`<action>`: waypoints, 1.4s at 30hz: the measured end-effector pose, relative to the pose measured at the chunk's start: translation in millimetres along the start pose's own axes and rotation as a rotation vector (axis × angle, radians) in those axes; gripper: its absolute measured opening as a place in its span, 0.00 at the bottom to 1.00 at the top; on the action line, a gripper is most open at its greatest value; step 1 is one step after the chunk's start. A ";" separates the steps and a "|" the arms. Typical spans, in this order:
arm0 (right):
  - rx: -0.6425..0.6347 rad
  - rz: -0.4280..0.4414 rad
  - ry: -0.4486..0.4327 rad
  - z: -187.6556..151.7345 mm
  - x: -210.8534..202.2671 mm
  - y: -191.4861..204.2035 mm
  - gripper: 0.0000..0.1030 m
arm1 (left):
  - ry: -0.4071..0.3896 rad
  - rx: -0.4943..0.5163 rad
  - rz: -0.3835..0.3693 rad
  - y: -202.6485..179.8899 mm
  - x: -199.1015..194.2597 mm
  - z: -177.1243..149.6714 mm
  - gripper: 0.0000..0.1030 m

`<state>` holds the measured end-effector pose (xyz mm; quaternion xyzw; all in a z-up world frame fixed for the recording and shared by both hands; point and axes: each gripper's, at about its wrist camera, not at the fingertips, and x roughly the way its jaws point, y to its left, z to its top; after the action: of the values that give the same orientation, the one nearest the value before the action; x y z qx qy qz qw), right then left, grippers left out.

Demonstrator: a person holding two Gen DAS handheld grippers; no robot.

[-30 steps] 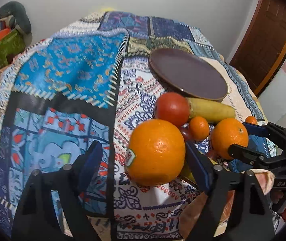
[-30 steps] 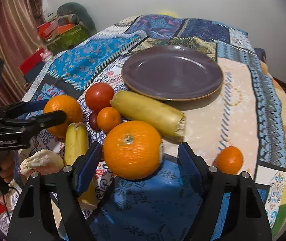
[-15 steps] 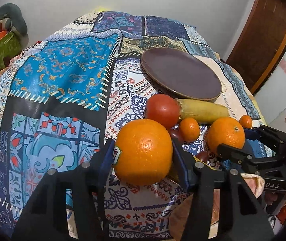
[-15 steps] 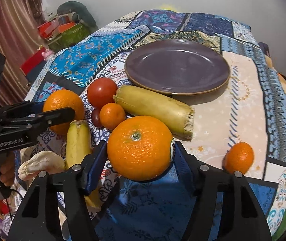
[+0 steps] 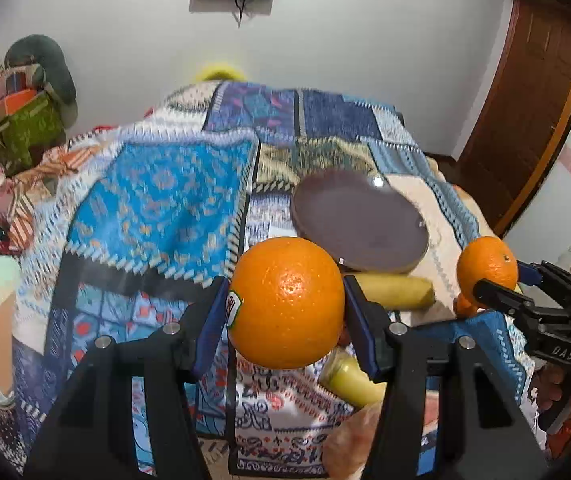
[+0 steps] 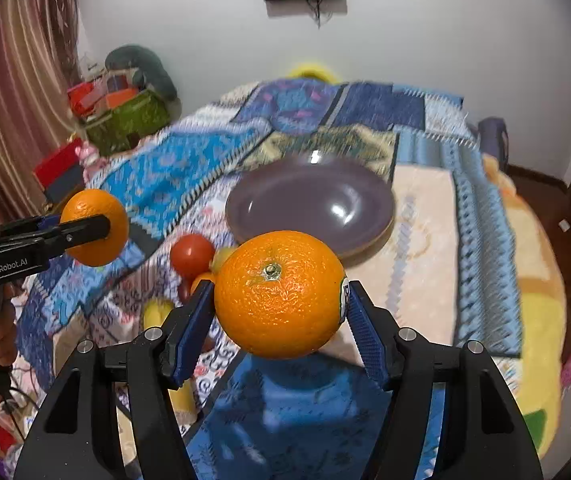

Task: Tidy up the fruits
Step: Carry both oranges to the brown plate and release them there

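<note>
My left gripper (image 5: pixel 285 312) is shut on a large orange (image 5: pixel 287 302) with a sticker, held up above the patterned cloth. My right gripper (image 6: pixel 279 310) is shut on a second large orange (image 6: pixel 279 294), also lifted off the cloth. Each view shows the other gripper from the side: the right one (image 5: pixel 497 280) with its orange (image 5: pixel 485 266), the left one (image 6: pixel 97 224) with its orange (image 6: pixel 95 226). A purple plate (image 6: pixel 309 200) lies empty behind both. Below remain a tomato (image 6: pixel 191 254), a long yellow fruit (image 5: pixel 393 292) and bananas (image 5: pixel 349 380), partly hidden.
The table under the patchwork cloth (image 5: pixel 157 200) ends near the wall. A green bag with boxes (image 6: pixel 125 116) and a striped curtain (image 6: pixel 17 80) stand to the left. A brown door (image 5: pixel 525 120) is at the right. A hand (image 6: pixel 1 336) holds the left gripper's handle.
Both grippers closed on their oranges and then lifted them off the cloth. The views now point higher, showing more wall, and the remaining fruit lies lower in the frames.
</note>
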<state>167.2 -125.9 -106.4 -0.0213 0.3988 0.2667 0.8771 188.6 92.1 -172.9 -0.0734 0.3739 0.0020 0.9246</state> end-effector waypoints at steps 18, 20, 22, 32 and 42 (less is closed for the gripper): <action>0.019 -0.075 -0.202 58.7 -23.3 -34.4 0.60 | -0.123 0.051 0.008 -34.3 8.9 76.3 0.54; 0.018 -0.087 -0.211 64.3 -20.3 -38.5 0.60 | -0.119 0.054 0.012 -36.0 18.5 83.3 0.54; 0.020 -0.096 -0.214 69.0 -16.2 -42.5 0.60 | -0.110 0.052 0.012 -36.5 28.0 88.7 0.54; 0.016 -0.123 -0.191 83.5 17.5 -58.7 0.60 | -0.052 0.095 0.020 -48.4 79.3 98.5 0.54; 0.019 -0.125 -0.079 81.6 66.8 -73.8 0.60 | 0.039 0.103 -0.006 -53.9 132.7 104.0 0.54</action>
<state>295.3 -138.7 -111.3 -0.0274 0.3644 0.2084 0.9072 359.2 46.2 -183.6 -0.0266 0.3912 -0.0214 0.9197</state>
